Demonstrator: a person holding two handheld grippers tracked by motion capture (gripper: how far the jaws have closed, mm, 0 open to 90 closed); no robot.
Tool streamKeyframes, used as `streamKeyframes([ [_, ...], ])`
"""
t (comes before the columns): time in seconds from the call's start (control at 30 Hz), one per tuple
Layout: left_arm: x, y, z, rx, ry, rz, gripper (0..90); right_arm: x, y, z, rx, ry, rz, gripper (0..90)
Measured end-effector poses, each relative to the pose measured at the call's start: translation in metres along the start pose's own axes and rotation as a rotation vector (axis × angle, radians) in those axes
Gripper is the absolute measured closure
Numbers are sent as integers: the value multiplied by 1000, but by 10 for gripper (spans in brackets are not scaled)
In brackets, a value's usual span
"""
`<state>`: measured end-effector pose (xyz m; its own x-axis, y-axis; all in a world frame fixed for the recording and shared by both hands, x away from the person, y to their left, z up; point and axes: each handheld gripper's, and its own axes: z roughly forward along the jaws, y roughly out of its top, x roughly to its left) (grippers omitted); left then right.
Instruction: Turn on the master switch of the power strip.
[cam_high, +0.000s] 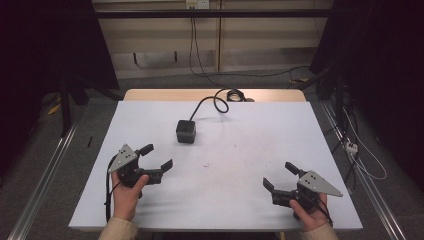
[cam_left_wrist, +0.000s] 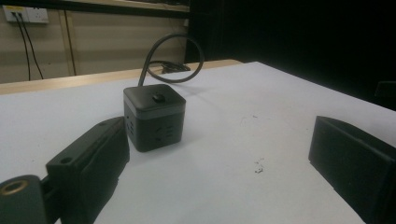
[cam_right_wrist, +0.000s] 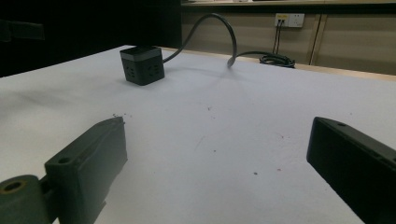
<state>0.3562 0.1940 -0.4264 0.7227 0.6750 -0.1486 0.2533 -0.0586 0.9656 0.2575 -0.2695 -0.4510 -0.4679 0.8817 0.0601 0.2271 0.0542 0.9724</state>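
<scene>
1. Sitting on the white table (cam_high: 240, 190), back-centre, is a black cube power strip (cam_high: 185, 131); its thick black cable (cam_high: 214, 101) loops off toward the far edge.
2. Left gripper (cam_high: 156, 156), held in the person's left hand (cam_high: 126, 192), is near the front-left of the table w/ jaws spread wide apart, nothing btwn them.
3. In the left gripper view the cube (cam_left_wrist: 154, 116) stands upright just past the left jaw, close but apart; round button on top, socket holes on the sides.
4. Right gripper (cam_high: 281, 176), in the right hand (cam_high: 310, 212), is at front-right, jaws also wide apart & empty.
5. From the right gripper view the cube (cam_right_wrist: 142, 64) is well apart, far left; wall outlet (cam_right_wrist: 289, 19) beyond the table.
</scene>
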Motion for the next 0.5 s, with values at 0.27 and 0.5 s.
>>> streamKeyframes([
  [0.27, 0, 2, 7, 8, 1, 3, 56, 0, 0, 0, 2, 0, 1, 48],
  [0.5, 3, 4, 13, 8, 8, 7, 59, -1, 0, -1, 2, -2, 0, 48],
])
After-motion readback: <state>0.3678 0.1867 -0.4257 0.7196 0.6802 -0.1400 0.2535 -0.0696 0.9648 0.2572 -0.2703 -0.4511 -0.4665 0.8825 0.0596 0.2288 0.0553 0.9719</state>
